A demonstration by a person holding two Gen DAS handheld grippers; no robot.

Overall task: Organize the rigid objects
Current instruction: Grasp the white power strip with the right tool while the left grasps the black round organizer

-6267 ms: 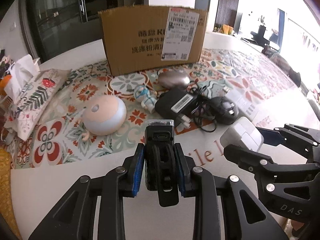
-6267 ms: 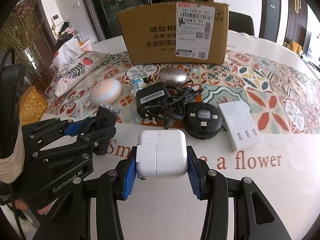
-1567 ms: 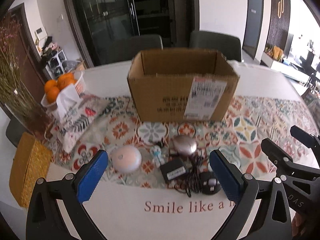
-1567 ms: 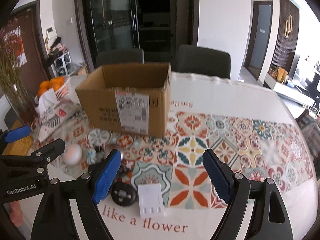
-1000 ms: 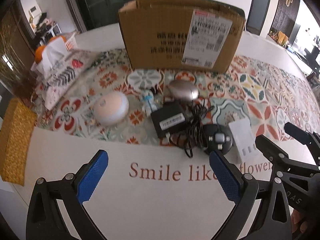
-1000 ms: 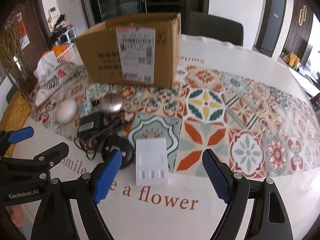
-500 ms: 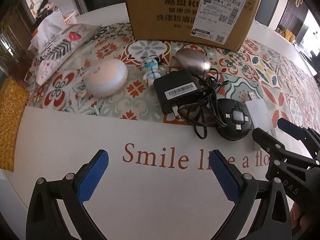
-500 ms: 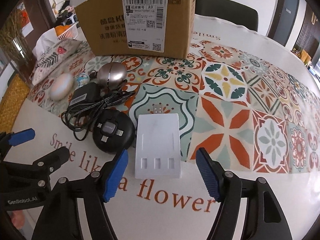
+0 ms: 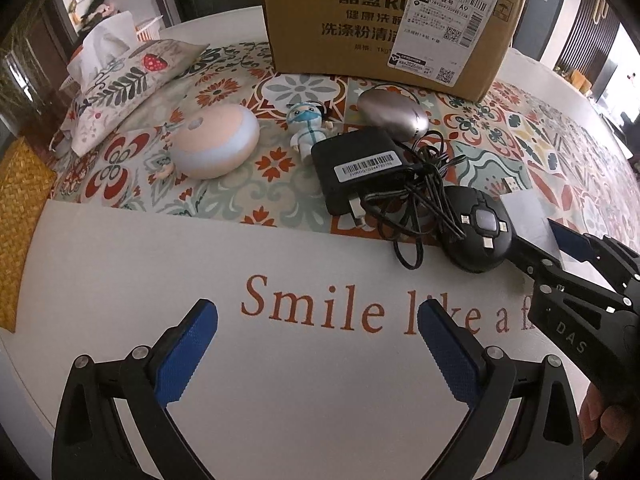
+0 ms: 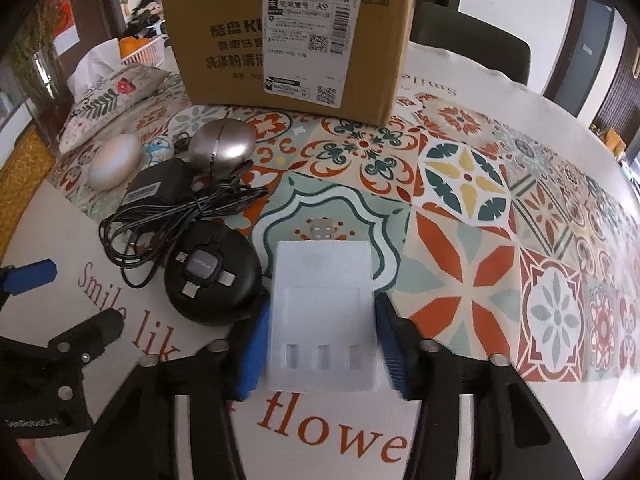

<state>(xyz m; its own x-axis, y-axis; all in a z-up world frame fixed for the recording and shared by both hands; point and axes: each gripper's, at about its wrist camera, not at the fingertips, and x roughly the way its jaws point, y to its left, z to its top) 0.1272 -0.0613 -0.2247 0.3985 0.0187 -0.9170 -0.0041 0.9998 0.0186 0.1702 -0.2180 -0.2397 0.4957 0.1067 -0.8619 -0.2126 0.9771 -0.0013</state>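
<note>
A white rectangular charger [image 10: 323,312] lies flat on the table between the blue pads of my right gripper [image 10: 322,344]; the pads stand close on both sides, motion-blurred. A black round cable hub [image 10: 214,278] [image 9: 478,238] lies just left of it. A black power adapter with tangled cord [image 9: 360,168], a silver egg-shaped object [image 9: 392,110], a small figurine [image 9: 310,126] and a peach round lamp [image 9: 216,140] lie further back. The cardboard box [image 9: 384,20] stands behind them. My left gripper [image 9: 316,344] is open and empty over the white tablecloth.
A patterned tissue pouch [image 9: 120,80] lies at the back left. A woven yellow basket [image 9: 20,216] sits at the left table edge. A bowl of oranges [image 10: 136,46] stands behind the pouch. A dark chair [image 10: 472,52] stands beyond the box.
Both grippers dropped their earlier objects, then came down from high over the table. The right gripper has moved onto the white charger and its jaws have narrowed around it.
</note>
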